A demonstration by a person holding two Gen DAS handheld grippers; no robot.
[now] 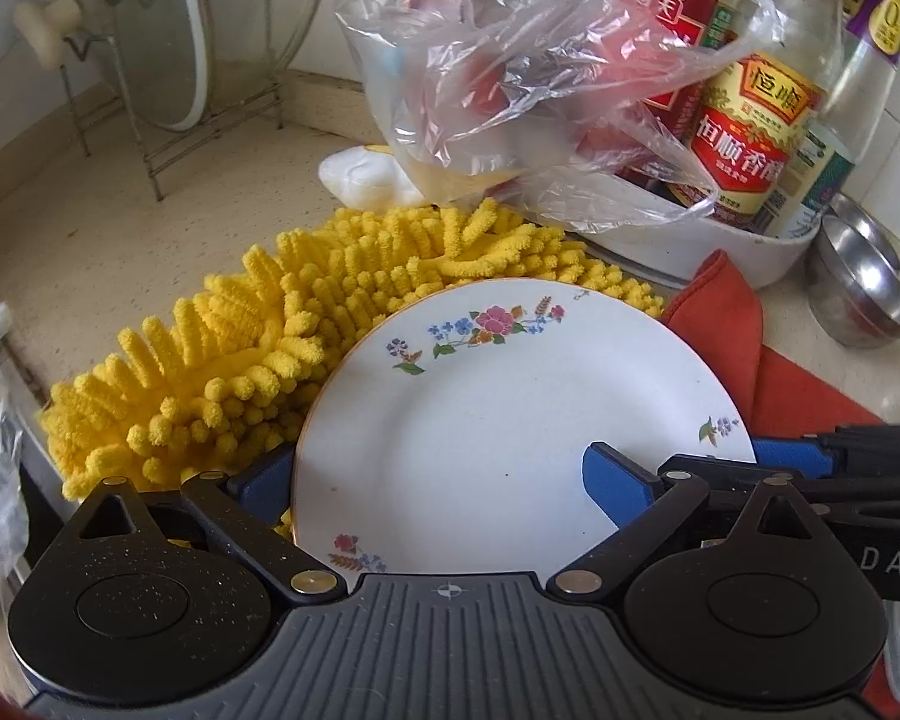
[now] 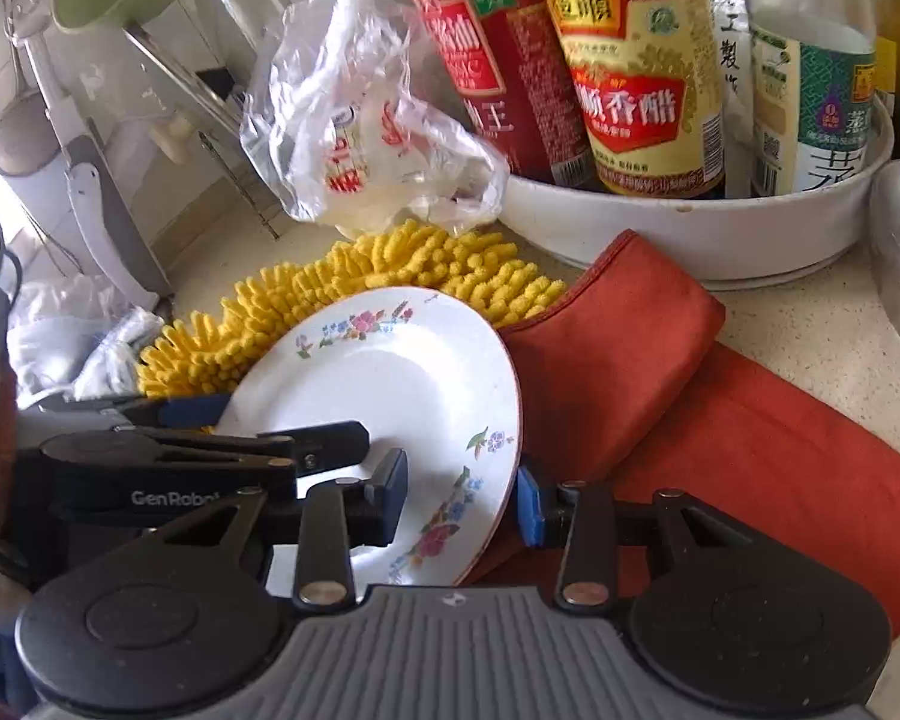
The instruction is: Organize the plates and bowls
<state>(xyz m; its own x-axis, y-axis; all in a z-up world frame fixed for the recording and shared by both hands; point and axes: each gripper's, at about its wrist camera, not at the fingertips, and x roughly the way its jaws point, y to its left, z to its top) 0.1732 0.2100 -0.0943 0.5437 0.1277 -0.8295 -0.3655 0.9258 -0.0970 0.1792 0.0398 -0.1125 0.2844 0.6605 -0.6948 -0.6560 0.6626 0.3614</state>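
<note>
A white plate with flower prints [image 1: 510, 408] [image 2: 390, 372] lies tilted on the counter, leaning on a yellow chenille cloth and an orange cloth. My left gripper [image 1: 441, 474] [image 2: 282, 420] is wide open astride the plate's left rim, with one blue pad [image 1: 264, 480] outside the rim and the other over the plate's face. My right gripper [image 2: 465, 492] straddles the right rim. Its left pad [image 2: 396, 486] hovers over the face and its right pad [image 2: 531, 501] sits at the rim's outer edge. White plate shows between the pads, so it is open.
The yellow chenille cloth [image 1: 240, 348] and orange cloth [image 2: 660, 390] lie under and beside the plate. Behind them stand a white tub of sauce bottles [image 2: 690, 234] and a crumpled plastic bag [image 1: 510, 90]. Steel bowls [image 1: 858, 288] sit far right. A wire rack with a glass lid [image 1: 162, 60] stands far left.
</note>
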